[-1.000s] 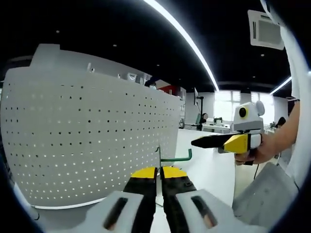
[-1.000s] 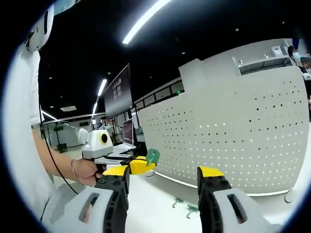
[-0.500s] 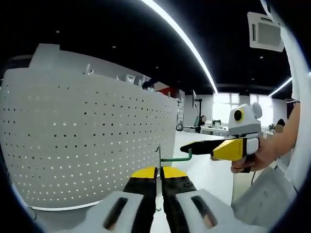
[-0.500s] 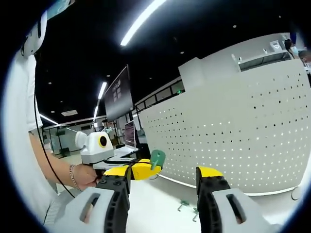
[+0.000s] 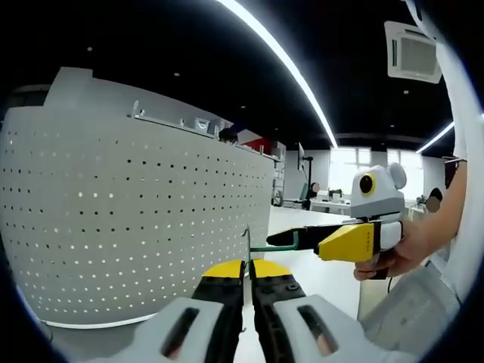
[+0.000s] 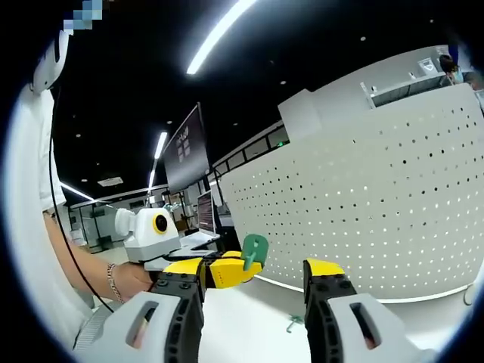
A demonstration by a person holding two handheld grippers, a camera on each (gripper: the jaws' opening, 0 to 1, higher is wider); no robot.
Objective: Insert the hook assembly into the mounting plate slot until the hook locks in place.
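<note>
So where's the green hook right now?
The green hook is pinched in the left gripper, just above its shut yellow jaws in the left gripper view, in front of the white pegboard, with the right gripper close beside it.

A green wire hook is held up off the table, its long arm level and its short end turned upward. Its green tip is seen end-on. The white perforated plate stands upright just beside it, apart from it.
</note>
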